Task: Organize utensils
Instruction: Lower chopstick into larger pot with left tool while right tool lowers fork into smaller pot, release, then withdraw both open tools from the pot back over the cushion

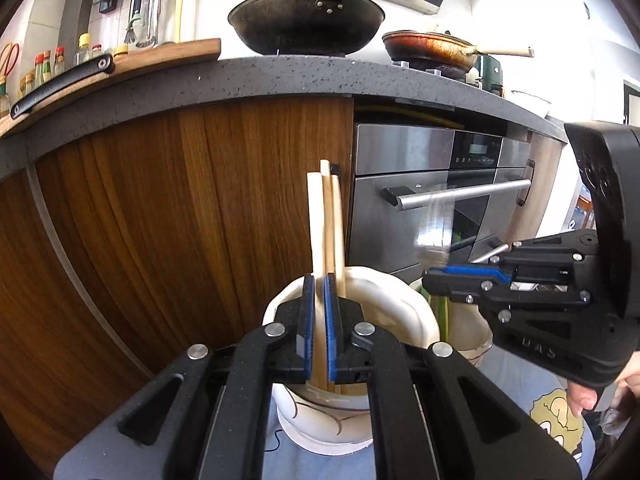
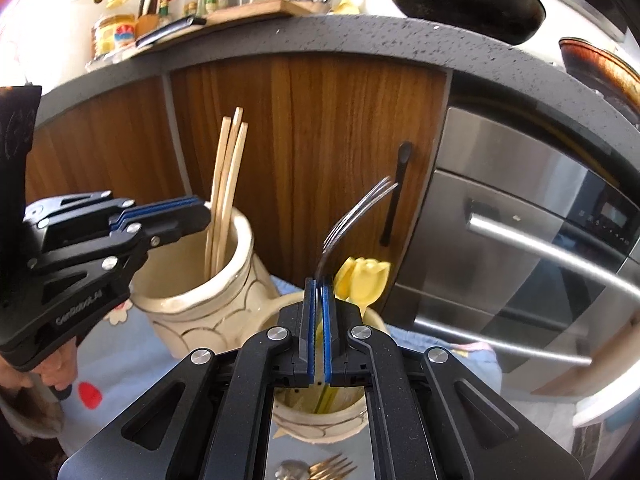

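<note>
The left tool (image 1: 319,320) is in the low middle of the left view, and its blue pads are squeezed on a bunch of wooden chopsticks (image 1: 326,224). The chopsticks stand almost straight up in a cream jar (image 1: 384,300). Their lower ends go down inside the jar and their tops poke up in front of the brown cupboard door (image 1: 180,200). The jar rim wraps close around the tool tip, so there is little room to the sides. Above the sticks there is open room.

The right tool (image 2: 319,320) is in the low middle of the right view. Its pads are pressed together on the handle of a metal fork (image 2: 352,220). The fork curves up and to the right, with its prongs in the air. Below the tool is a second cream jar (image 2: 320,420). Yellow spoons (image 2: 362,280) stick up out of it, just right of the fork.

The right view shows the chopstick jar from the side, at middle left, with the left tool reaching over its rim. It also shows a gold fork (image 2: 332,468) and a spoon lying at the bottom edge, which the left view does not show. The left view shows the right tool at the right edge, but the fork there is only a blur.

Both jars sit close together on a blue cloth (image 2: 132,364). A shiny oven (image 1: 440,200) is behind them on the right, and a gray worktop (image 1: 280,80) with a black wok (image 1: 306,20) runs across the top.
</note>
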A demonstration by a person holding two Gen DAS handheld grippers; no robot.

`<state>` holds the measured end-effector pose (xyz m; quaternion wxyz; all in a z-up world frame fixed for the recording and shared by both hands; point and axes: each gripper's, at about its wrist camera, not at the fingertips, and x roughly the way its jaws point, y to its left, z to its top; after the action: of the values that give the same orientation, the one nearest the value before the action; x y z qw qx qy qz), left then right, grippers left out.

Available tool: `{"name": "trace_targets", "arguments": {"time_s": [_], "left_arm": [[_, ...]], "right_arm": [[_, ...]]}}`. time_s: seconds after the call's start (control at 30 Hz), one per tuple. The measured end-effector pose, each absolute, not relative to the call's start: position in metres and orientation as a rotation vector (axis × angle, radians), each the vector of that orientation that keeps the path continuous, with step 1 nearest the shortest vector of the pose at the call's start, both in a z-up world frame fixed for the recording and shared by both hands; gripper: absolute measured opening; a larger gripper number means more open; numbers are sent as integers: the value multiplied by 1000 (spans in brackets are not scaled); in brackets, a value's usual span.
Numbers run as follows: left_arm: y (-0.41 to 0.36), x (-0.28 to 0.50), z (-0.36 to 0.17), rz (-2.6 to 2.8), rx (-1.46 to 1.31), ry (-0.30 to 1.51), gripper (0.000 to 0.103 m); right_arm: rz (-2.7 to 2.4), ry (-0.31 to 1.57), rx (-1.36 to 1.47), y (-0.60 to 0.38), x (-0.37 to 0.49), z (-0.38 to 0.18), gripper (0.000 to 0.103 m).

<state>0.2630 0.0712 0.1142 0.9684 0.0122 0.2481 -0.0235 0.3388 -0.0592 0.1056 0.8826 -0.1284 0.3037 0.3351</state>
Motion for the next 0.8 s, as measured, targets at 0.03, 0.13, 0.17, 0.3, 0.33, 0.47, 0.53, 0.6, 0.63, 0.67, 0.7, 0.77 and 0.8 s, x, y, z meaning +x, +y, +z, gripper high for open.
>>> {"name": "trace_targets", "arguments": {"time_s": [0.03,0.13,0.17,0.3,0.33,0.47,0.53,0.6,0.63,0.67,0.7,0.77,0.8], "left_arm": [[71,261,115,-48,27,494,6],[70,255,118,-47,23,475,8],[70,253,119,-48,20,467,12],[69,241,125,-58,11,428,31],[68,236,126,-56,11,413,35],[67,216,130,-57,0,367,45],[66,205,130,-60,-8,351,50],[66,196,128,-61,-20,341,55],[66,190,126,-61,-26,335,56],[66,185,124,-61,-30,333,59],[66,180,122,-63,-35,332,65],[65,169,116,-59,-43,325,74],[65,165,113,-61,-46,325,77]], "right_arm": [[695,627,-258,-61,339,107,4],[694,613,-255,-63,336,110,5],[692,603,-253,-65,334,111,9],[693,573,-229,-74,323,115,18],[696,561,-219,-79,319,116,20],[698,521,-186,-93,304,119,31],[693,501,-171,-101,296,119,35],[692,479,-152,-111,285,118,43],[690,468,-143,-114,280,117,46],[691,452,-127,-120,273,115,53],[693,443,-119,-123,269,114,63],[686,413,-94,-134,258,109,76],[683,404,-85,-138,253,106,79]]}}
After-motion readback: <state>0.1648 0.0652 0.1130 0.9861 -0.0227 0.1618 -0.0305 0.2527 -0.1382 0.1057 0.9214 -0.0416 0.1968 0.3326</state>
